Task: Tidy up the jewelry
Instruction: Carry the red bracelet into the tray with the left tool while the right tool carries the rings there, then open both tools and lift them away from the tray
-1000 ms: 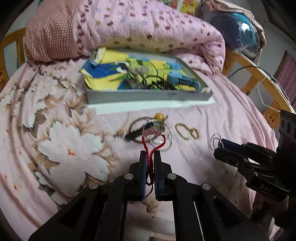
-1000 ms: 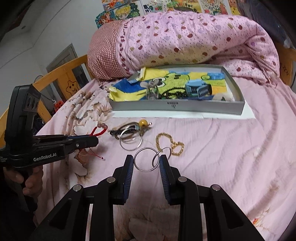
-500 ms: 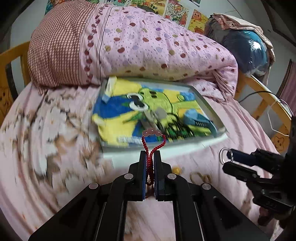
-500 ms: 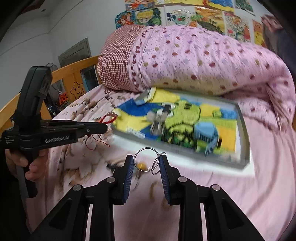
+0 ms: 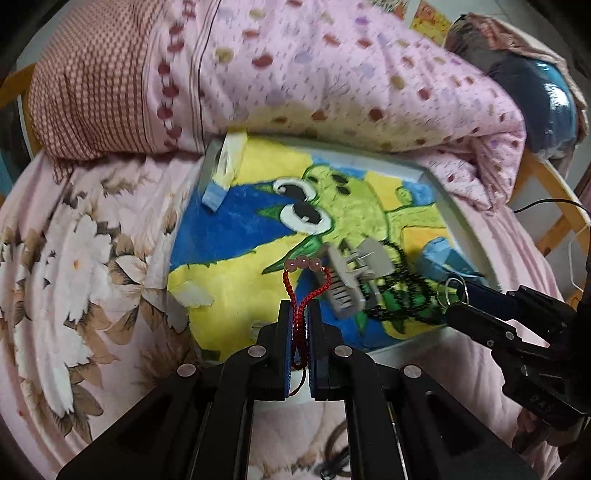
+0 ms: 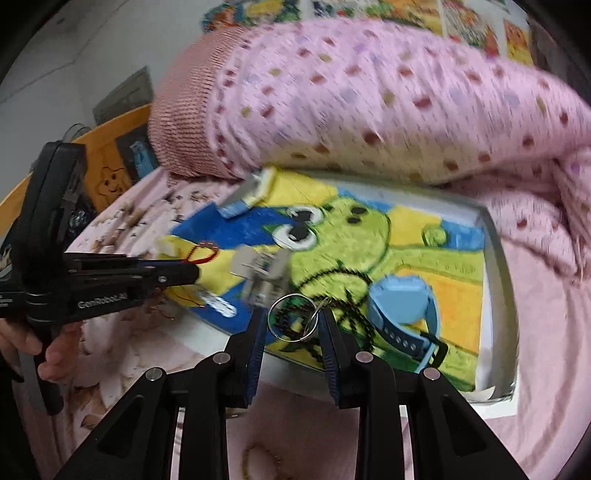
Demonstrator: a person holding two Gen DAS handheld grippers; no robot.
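A red beaded bracelet (image 5: 303,291) is pinched in the left tool (image 5: 298,321) and silver rings (image 6: 291,321) are clamped in the right tool (image 6: 291,334), above the grey tray's (image 6: 495,266) near edge on the bed.

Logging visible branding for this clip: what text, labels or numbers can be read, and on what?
"GenRobot.AI": white lettering on the side of the left claw, slightly blurred.
Raised letters on the right claw's body: too dark to read.
Posters on the wall: too blurred to read.
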